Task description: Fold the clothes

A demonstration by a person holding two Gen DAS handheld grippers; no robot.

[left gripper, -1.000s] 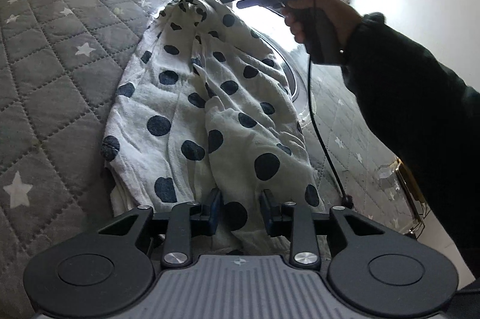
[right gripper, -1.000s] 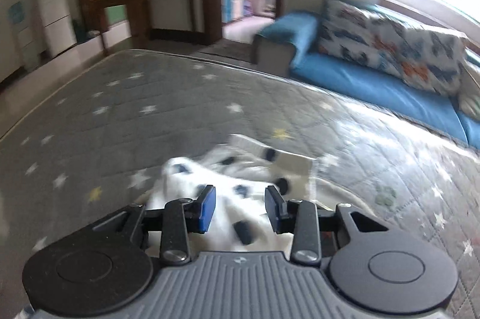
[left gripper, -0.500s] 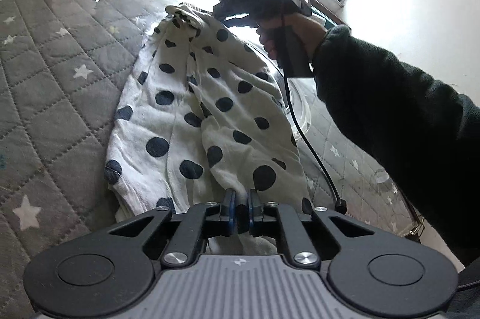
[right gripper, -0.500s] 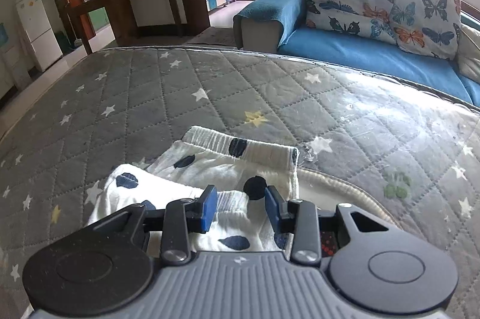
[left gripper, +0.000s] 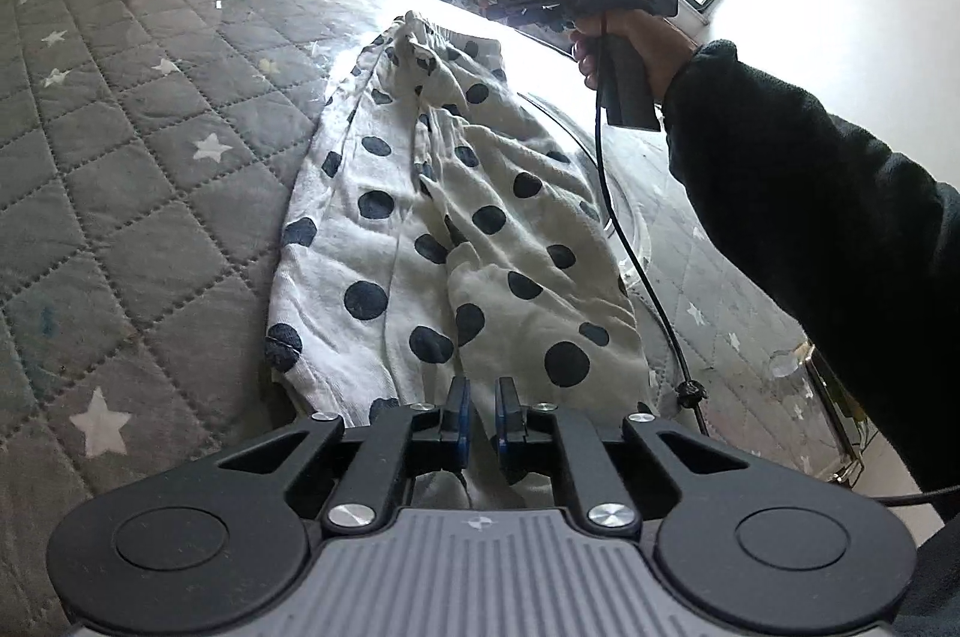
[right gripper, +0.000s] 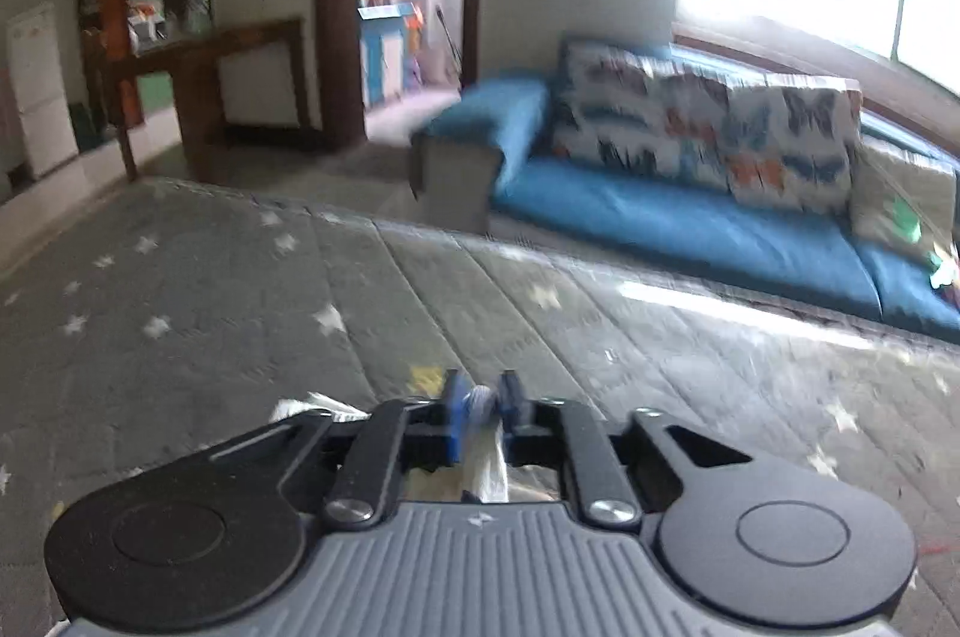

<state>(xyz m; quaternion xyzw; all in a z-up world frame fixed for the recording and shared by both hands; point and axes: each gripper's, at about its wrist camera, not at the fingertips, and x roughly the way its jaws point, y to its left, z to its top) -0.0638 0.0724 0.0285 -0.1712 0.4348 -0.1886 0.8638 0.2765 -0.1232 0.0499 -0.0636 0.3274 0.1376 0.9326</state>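
Left wrist view: the left gripper [left gripper: 479, 412], at 6 o'clock, has its blue pads nearly together, pinching the near hem of the polka-dot garment [left gripper: 447, 229], which lies lengthwise on the grey star-quilted mattress [left gripper: 132, 169] toward 12 o'clock. At 1 o'clock, the right gripper [left gripper: 543, 4], held in the person's hand [left gripper: 636, 40], sits over the garment's far end; its jaw state is not resolvable here. A black cable [left gripper: 636, 253] hangs from it. Right wrist view (motion-blurred): the right gripper [right gripper: 483, 409] is clamped on a fold of the white cloth [right gripper: 487, 448] at 6 o'clock. A blue sofa [right gripper: 690, 223] with butterfly cushions [right gripper: 708, 127] stands at 2 o'clock.
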